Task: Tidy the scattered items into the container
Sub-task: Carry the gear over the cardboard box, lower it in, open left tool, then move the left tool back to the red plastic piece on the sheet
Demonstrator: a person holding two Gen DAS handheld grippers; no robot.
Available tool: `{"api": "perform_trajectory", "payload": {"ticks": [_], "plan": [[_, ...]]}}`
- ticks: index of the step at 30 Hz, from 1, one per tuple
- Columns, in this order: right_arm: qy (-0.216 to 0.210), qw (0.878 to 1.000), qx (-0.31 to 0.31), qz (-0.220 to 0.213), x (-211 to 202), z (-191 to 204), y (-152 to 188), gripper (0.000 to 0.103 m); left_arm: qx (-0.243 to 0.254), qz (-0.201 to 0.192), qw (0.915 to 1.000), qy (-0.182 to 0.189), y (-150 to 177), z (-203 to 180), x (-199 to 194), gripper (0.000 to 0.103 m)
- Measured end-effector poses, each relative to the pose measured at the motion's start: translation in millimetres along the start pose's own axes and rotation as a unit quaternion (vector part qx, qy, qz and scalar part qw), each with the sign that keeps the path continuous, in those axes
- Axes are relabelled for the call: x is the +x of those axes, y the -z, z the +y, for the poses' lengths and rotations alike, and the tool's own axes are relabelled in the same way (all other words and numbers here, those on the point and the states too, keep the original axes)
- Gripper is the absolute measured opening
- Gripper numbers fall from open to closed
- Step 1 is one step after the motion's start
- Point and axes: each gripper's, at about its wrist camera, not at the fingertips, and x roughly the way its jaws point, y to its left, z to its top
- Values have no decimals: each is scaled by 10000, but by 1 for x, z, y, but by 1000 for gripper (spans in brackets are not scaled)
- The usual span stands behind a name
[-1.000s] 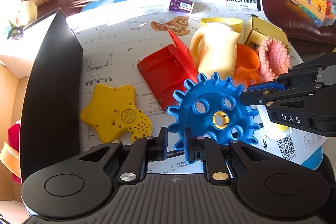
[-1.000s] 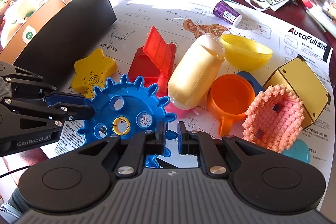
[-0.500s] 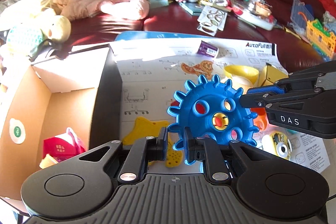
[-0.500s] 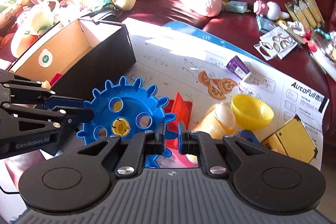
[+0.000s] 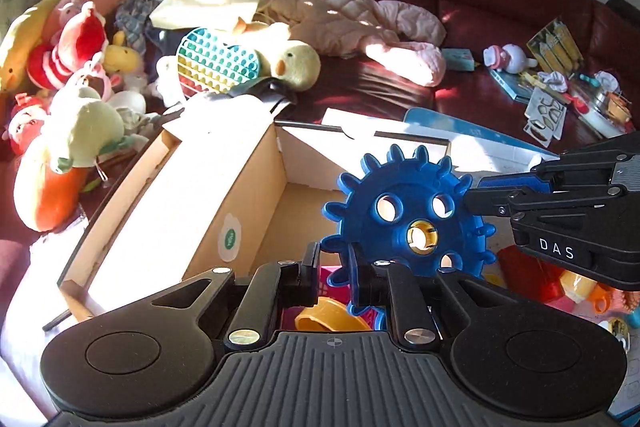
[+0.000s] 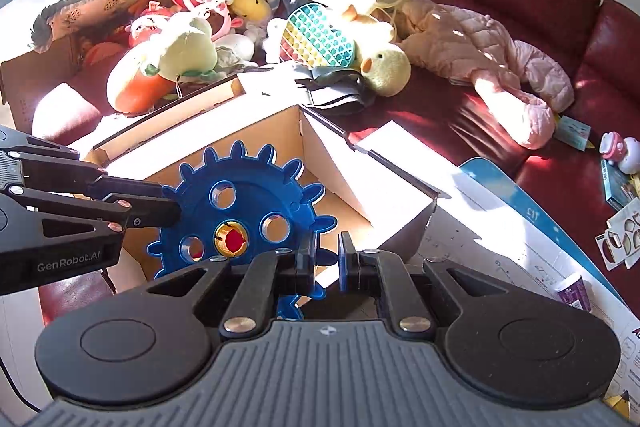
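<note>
Grippers both pinch the blue gear (image 5: 412,223) — left gripper (image 5: 334,267) and right gripper (image 6: 326,261) clamped on opposite edges — holding it above the open cardboard box (image 5: 248,187), so next, I'd judge, comes lowering and letting go together.

I see blue toothed gear (image 5: 408,223), yellow hub, round holes, held upright on edge, teeth pinched between my left gripper (image 5: 334,263) and right gripper (image 6: 325,259), over open cardboard box (image 5: 192,203) just ahead-left of both
</note>
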Motion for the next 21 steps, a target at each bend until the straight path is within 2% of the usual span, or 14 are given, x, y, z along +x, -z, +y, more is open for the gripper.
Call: {"api": "perform_trajectory", "payload": {"ticks": [5, 6, 8, 9, 10, 11, 13, 15, 17, 21], "plan": [[-120, 9994, -23, 316, 28, 14, 1, 13, -135, 314, 9994, -101, 12, 18, 22, 10], [-162, 9992, 29, 366, 32, 14, 2, 17, -163, 358, 9992, -81, 13, 20, 25, 10], [-307, 9987, 194, 358, 34, 11, 2, 34, -216, 466, 9987, 56, 17, 21, 30, 7], [-307, 9987, 259, 314, 33, 10, 2, 60, -241, 513, 9984, 81, 17, 20, 32, 12], [-258, 9991, 256, 205, 30, 9, 3, 78, -259, 513, 9983, 61, 18, 19, 33, 34], [-196, 9995, 209, 97, 27, 9, 3, 79, -261, 462, 9986, -13, 18, 18, 32, 52], [-149, 9997, 158, 64, 23, 7, 2, 79, -250, 323, 9991, -109, 16, 15, 31, 69], [-98, 9997, 200, 53, 19, -2, 3, 79, -228, 259, 9994, -103, 15, 11, 29, 71], [-37, 9996, 271, 69, 15, -11, 5, 80, -213, 211, 9995, -86, 12, 7, 28, 77], [106, 9987, 489, 63, 2, -33, 15, 81, -134, 140, 9998, -1, 9, -7, 27, 78]]}}
